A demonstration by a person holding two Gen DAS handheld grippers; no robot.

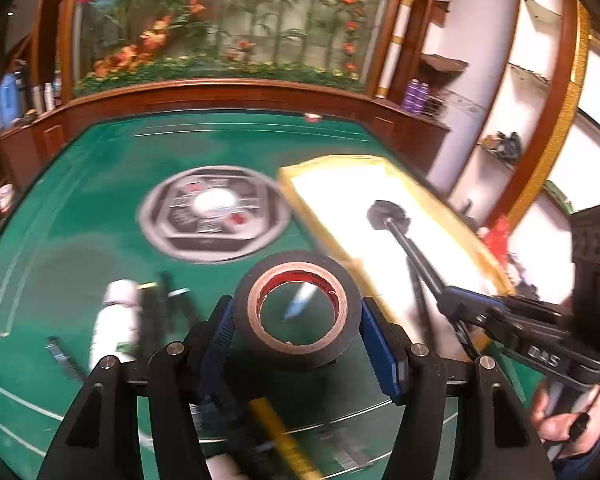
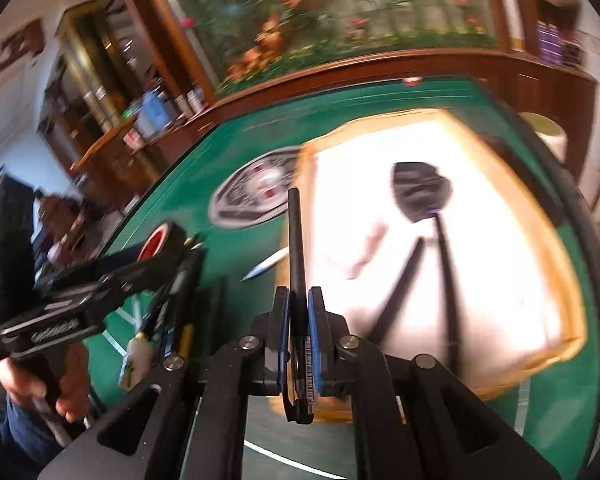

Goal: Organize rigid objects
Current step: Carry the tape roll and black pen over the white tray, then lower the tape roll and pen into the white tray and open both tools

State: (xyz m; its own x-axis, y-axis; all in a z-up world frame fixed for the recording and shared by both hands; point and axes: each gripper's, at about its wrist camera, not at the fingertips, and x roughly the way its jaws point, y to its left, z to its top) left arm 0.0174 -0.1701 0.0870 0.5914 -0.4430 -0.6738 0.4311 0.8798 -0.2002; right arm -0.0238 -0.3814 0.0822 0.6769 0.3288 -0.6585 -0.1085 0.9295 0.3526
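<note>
My left gripper [image 1: 298,324] is shut on a black tape roll [image 1: 340,276] with a red-and-tan core, its blue pads pressing both sides, held above the green table [image 1: 80,240]. In the right wrist view the same gripper [image 2: 112,272] and tape roll [image 2: 156,242] show at the left. My right gripper [image 2: 299,300] is shut on a black pen [image 2: 296,232] that sticks out forward, over the near edge of a white tray with a yellow rim [image 2: 572,280]. From the left wrist view, the right gripper [image 1: 456,304] reaches in over that tray [image 1: 332,160].
A black round-headed item on a thin stem [image 2: 420,192] lies in the tray. On the table sit a white bottle [image 1: 116,320], a blue-and-white pen [image 1: 300,300], a yellow pen [image 1: 284,436] and dark sticks. A grey disc [image 1: 214,212] marks the table's middle. Wooden rails surround it.
</note>
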